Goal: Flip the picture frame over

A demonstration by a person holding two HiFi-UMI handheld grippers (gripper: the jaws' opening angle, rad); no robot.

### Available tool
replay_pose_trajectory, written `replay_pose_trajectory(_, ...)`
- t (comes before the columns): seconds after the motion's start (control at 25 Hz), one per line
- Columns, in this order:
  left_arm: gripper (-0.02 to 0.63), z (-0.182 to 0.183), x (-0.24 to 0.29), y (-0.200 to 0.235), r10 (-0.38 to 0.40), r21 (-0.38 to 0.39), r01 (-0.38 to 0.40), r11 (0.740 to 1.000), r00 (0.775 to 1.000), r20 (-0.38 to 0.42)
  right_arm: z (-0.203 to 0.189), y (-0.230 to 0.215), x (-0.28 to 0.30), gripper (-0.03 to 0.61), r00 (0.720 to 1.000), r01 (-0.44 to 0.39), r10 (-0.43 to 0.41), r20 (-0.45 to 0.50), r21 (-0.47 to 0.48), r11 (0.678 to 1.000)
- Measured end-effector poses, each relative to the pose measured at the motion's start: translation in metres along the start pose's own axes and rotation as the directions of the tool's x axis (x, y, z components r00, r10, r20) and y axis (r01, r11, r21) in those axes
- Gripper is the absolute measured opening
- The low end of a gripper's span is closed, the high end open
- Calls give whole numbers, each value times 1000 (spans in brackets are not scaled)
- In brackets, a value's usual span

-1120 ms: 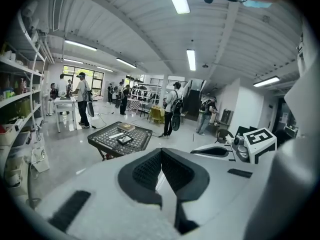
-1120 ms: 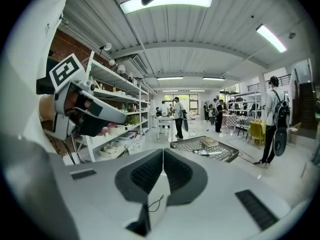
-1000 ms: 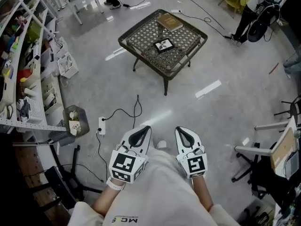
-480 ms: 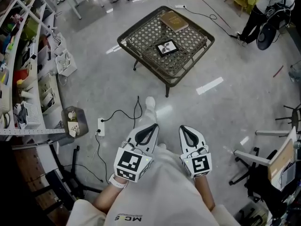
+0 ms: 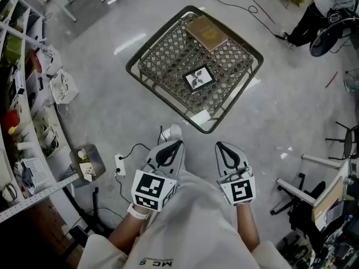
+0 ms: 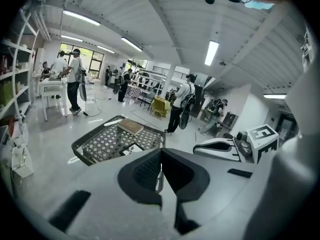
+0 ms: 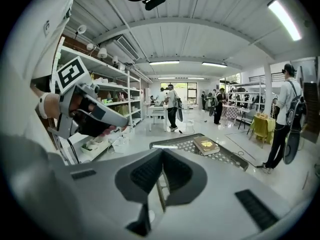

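At left, low before the body, the left gripper [image 5: 175,146], jaws pressed together on nothing. Further ahead, well apart from both tools, the picture frame [image 5: 198,78] lying flat, picture side up, around the middle of the lattice table [image 5: 165,60], a brown book [image 5: 207,32] toward the far corner. At right, the right gripper [image 5: 222,148], jaws likewise together and empty.

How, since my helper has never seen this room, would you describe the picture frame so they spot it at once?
Find the low square table with the lattice top on the grey floor. Two things lie on it: the picture frame is the small black-edged one with a white picture near the middle, not the larger brown book at the far corner.
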State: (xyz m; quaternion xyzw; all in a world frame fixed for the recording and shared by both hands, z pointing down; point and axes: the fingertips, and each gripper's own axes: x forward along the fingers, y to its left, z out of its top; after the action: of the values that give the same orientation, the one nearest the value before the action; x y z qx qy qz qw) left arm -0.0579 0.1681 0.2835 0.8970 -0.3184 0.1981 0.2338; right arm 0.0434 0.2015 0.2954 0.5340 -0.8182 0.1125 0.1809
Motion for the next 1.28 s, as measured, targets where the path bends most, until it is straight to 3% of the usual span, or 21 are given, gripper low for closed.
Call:
replay_pose_trajectory(0.16,25,21,41,49,-13,-7,13,1000,999,-46,21,-31,58,18,1000,8,-8,-25,-1,1000)
replay_pose_trajectory(0.36,25,32,63,71,-6,-38,3,999,997,-73,33,-45,105,18,997,-57,55,-62,-28,998)
replay_pose_trajectory(0.96,25,22,106,89,122,-157,-137,978,987,-103,-10,-72,174,18,965,-225,219,-142,-27,974)
replay_pose_trajectory(1.28,25,11,128,108,175,-204,-192,960,980,-95,-43,-81,217,34,959,-211,232,-161,141,967)
